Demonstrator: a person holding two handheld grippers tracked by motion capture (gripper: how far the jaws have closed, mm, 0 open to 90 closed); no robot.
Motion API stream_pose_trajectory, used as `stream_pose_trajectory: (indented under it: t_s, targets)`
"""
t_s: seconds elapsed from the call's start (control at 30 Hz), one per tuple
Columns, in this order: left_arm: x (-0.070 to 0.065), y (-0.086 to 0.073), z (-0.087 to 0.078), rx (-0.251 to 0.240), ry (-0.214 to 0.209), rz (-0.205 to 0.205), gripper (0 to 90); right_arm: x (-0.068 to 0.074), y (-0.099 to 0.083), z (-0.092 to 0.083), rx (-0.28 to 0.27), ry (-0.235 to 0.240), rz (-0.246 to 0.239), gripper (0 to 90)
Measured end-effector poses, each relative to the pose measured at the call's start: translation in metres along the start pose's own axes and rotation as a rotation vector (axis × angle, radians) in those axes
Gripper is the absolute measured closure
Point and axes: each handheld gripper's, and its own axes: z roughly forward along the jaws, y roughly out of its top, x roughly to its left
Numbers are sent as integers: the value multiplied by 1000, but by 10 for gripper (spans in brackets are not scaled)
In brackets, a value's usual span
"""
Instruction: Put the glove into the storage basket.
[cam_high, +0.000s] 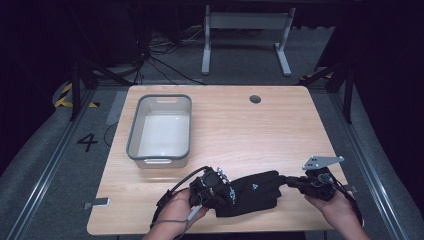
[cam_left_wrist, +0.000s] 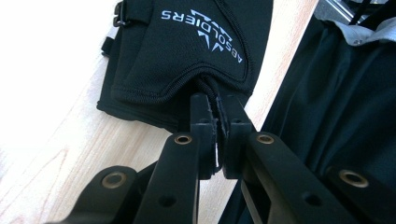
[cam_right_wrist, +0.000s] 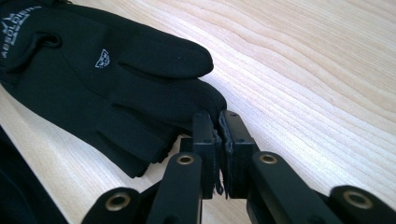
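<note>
At the near edge of the surface (cam_high: 235, 125): black glove (cam_high: 247, 192), cuff edge pinched in closed left hand-held gripper (cam_left_wrist: 218, 109), fingertip clamped in closed right hand-held gripper (cam_right_wrist: 218, 122). White lettering legible from left gripper view. Grey bin (cam_high: 161, 130) well apart in high view.

On the table (cam_high: 260, 130), the tub (cam_high: 160, 131) sits toward ten o'clock of the middle, near the left edge. A hole (cam_high: 255, 99) in the tabletop lies at about one o'clock, close to the far edge. The glove (cam_high: 247, 192) lies at six o'clock, near the front edge, stretched left to right. The left gripper (cam_high: 216, 186) is at its nine o'clock end, clamped on the cuff; the right gripper (cam_high: 289, 182) is at its three o'clock end, clamped on a fingertip. Off the table at twelve o'clock stands a frame (cam_high: 245, 37) on the floor.
</note>
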Motion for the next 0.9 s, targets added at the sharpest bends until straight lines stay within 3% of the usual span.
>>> stream_pose_trajectory:
  t_s: [0.23,0.43,0.7,0.9]
  targets:
    - [2,-1,3,26,-6,-10,861,4,1,3,10,2,-5,859]
    - [6,0,17,61,2,-16,858,-2,-2,16,39,9,11,858]
    - [8,1,22,90,19,-13,854,-11,-3,33,74,19,35,848]
    - [10,-1,19,81,-5,-26,794,-14,-4,36,72,14,41,762]
